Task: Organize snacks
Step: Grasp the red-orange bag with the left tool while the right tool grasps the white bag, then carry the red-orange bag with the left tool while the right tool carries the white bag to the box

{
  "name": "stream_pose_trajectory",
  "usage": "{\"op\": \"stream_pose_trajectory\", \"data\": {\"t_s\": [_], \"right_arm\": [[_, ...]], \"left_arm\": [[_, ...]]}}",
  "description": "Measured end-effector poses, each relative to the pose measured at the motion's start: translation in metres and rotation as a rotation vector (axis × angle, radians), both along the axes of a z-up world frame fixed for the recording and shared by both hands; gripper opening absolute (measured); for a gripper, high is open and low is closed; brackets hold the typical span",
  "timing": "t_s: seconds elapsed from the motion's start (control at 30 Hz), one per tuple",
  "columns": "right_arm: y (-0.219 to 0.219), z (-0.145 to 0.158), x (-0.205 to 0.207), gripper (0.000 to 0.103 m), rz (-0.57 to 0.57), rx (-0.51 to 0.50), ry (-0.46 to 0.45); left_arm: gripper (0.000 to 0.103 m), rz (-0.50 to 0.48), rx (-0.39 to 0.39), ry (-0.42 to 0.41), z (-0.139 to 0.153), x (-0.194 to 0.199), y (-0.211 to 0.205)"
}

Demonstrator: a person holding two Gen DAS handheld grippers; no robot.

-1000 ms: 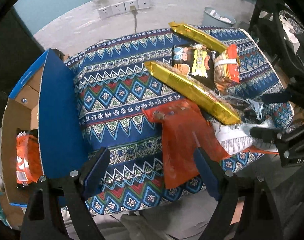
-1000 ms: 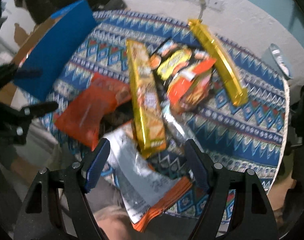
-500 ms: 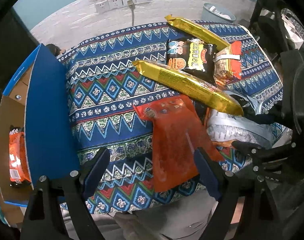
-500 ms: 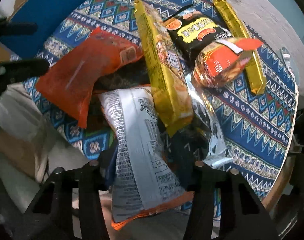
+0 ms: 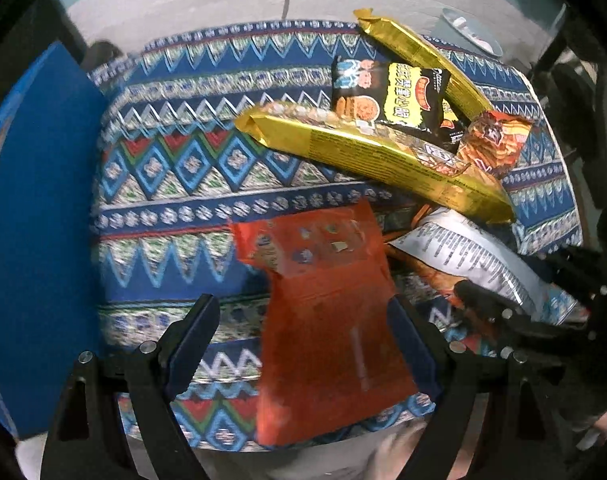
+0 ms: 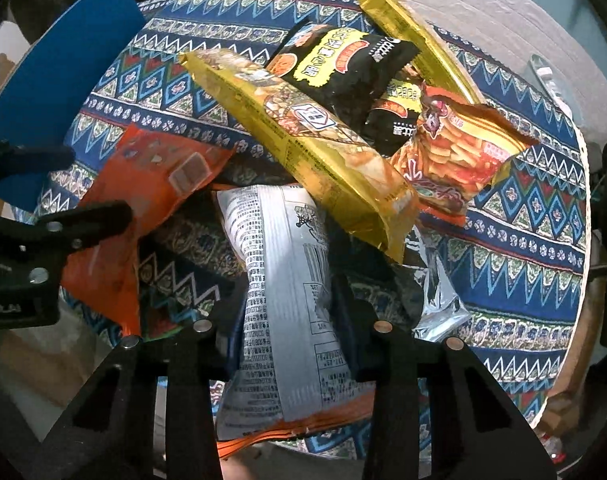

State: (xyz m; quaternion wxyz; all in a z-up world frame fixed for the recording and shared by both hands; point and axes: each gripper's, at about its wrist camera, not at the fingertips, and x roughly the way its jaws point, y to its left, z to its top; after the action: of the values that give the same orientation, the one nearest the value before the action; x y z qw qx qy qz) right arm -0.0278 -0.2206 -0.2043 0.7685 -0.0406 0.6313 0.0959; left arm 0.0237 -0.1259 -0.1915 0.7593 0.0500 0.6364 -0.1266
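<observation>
our right gripper [image 6: 287, 320] pinches the light, crinkly silver packet [image 6: 281, 276] at six o'clock near its sealed end, while our left gripper [image 5: 303, 344] gapes around the slippery orange bag [image 5: 323, 320].

Large yellow Chinese characters on the black snack packet [image 6: 335, 68], at twelve o'clock; dense small print, perhaps a barcode too, on the white-backed packet [image 6: 287, 280], too fine to read.

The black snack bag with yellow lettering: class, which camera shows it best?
The left wrist view: the black snack bag shows its front print sharply, nearly unobstructed. In the right wrist view, it appears angled, its lower edge tucked behind the gold packet.
</observation>
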Motion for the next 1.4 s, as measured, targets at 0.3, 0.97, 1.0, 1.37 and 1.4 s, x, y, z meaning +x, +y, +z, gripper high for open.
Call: {"op": "stream_pose_trajectory", "data": {"t_s": [0.3, 0.97, 1.0, 1.37, 1.4], "right_arm": [[-0.015, 0.005, -0.005, 0.037, -0.023, 0.041, 0.002], [0.001, 0.019, -0.008, 0.034, -0.009, 0.079, -0.018], [0.002, 0.021, -0.010, 0.034, -0.006, 0.084, -0.021], [0.018, 0.054, -0.015, 0.033, 0.014, 0.089, -0.101], [0.018, 0.056, -0.015, 0.033, 0.013, 0.088, -0.107]], "left_arm": [[0.090, -0.007, 0.018, 0.060, -0.028, 0.004, -0.010], [0.039, -0.049, 0.052, 0.068, -0.041, -0.015, 0.006], [0.038, -0.050, 0.054, 0.065, -0.039, -0.016, 0.007], [0.034, -0.088, 0.066, -0.058, 0.012, -0.031, 0.030], [0.034, -0.090, 0.070, -0.076, 0.018, -0.033, 0.030]]}}
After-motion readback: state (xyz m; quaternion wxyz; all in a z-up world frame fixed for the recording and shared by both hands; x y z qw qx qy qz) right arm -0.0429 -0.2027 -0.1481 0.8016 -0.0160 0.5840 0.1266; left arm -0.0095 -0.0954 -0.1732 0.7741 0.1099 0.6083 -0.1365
